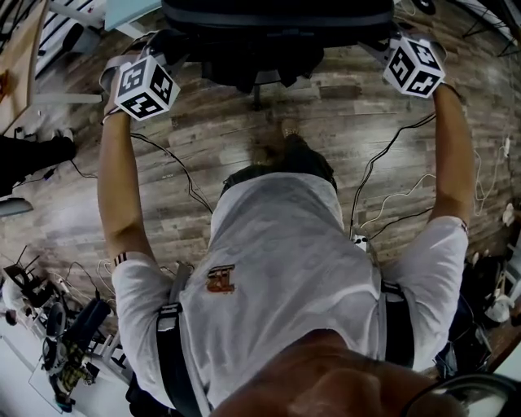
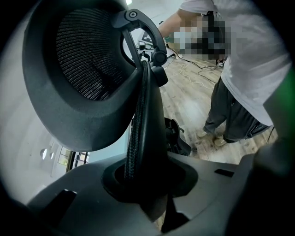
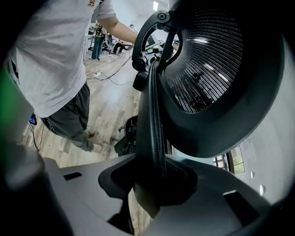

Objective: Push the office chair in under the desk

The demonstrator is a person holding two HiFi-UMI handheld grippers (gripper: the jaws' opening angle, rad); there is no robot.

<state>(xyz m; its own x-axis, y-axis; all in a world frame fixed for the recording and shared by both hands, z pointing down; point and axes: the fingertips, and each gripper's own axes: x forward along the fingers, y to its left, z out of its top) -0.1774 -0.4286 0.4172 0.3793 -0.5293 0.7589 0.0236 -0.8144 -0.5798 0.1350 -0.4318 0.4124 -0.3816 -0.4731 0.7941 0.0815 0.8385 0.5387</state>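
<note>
The left tongs point(image 2: 146, 186) are clamped on the office chair point(image 1: 277, 32). In the left gripper view the dark padded edge of the backrest point(image 2: 145, 115) runs straight down into the notch between the two grey jaws, which press on it from both sides. The right tongs point(image 3: 156, 184) are closed the same way on the opposite edge of the backrest point(image 3: 152, 110), which sits in the gap between their jaws. Above each grip we see the curved mesh headrest point(image 2: 78, 64) on its black bracket.

From the head view, the chair stands at the far edge of the scene, straight ahead of the person, on a wooden floor point(image 1: 203, 138). Only its dark top and some of its underparts show there. Both of the person's bare arms reach forward. The left marker cube point(image 1: 146, 85) is at the chair's left side and the right marker cube point(image 1: 413, 67) at its right side, well apart, with the chair between them. The person wears a white shirt point(image 1: 277, 269) with dark straps over the shoulders.

Thin cables point(image 1: 383, 163) trail over the floor to the left and right of the person. A pale blue surface point(image 1: 134, 10) shows just left of the chair at the far edge; we cannot tell whether it is the desk.
</note>
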